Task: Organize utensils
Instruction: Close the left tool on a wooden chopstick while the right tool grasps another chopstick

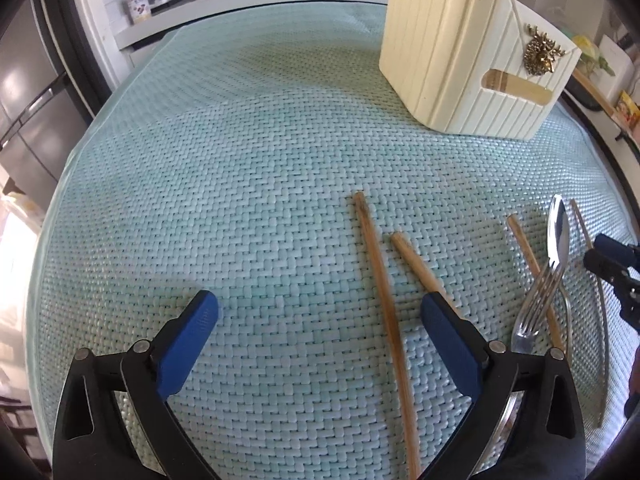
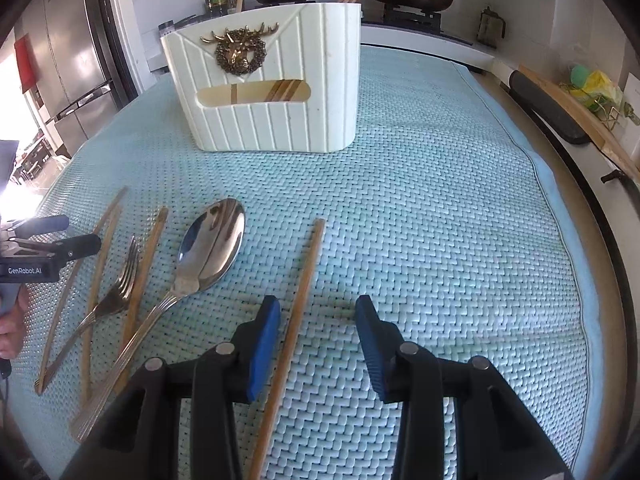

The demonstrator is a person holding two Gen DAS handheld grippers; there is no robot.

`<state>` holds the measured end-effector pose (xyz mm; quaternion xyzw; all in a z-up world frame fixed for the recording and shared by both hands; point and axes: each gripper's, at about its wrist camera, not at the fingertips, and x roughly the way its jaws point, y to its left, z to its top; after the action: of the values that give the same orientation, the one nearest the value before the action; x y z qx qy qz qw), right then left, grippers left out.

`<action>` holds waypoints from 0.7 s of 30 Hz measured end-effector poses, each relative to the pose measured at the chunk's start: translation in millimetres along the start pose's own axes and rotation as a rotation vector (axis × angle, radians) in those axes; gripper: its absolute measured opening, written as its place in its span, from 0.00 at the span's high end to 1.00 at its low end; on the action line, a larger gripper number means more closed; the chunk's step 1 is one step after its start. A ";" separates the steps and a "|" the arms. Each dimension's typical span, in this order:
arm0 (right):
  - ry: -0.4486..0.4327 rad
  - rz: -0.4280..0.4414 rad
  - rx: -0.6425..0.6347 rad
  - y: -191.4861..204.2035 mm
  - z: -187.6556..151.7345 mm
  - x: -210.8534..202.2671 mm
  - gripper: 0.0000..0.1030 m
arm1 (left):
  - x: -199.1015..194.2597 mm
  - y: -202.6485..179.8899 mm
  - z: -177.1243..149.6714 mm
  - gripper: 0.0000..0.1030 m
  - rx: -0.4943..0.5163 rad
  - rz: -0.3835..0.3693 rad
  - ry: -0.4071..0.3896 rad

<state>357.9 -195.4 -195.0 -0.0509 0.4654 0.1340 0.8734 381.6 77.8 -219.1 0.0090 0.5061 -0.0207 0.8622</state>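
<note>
A pale green woven mat (image 2: 420, 200) is covering the counter, with a cream holder (image 2: 264, 80) standing at its far side and chopsticks showing through its slot. A spoon (image 2: 208, 244), fork (image 2: 116, 292) and loose chopsticks (image 1: 384, 312) are lying on the mat. The left gripper (image 1: 320, 312) is hovering with jaws wide apart, empty. The right gripper (image 2: 318, 320) is holding its jaws partly apart around one chopstick (image 2: 300, 300), not gripping it.

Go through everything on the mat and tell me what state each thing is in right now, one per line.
Left gripper: open, empty.
Right gripper: open, a chopstick lies between its fingers, not gripped.
Spoon: flat on the mat, bowl up.
Fork: lying across chopsticks.
Holder: upright, chopsticks already inside.
</note>
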 end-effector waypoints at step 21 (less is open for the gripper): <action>0.010 0.068 0.075 -23.5 40.8 19.1 0.95 | -2.8 -21.4 19.8 0.96 0.048 -0.102 -0.039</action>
<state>407.3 -205.7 -188.7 -0.0029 0.4760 0.1458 0.8673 396.6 55.7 -206.9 0.0035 0.4882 -0.0771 0.8693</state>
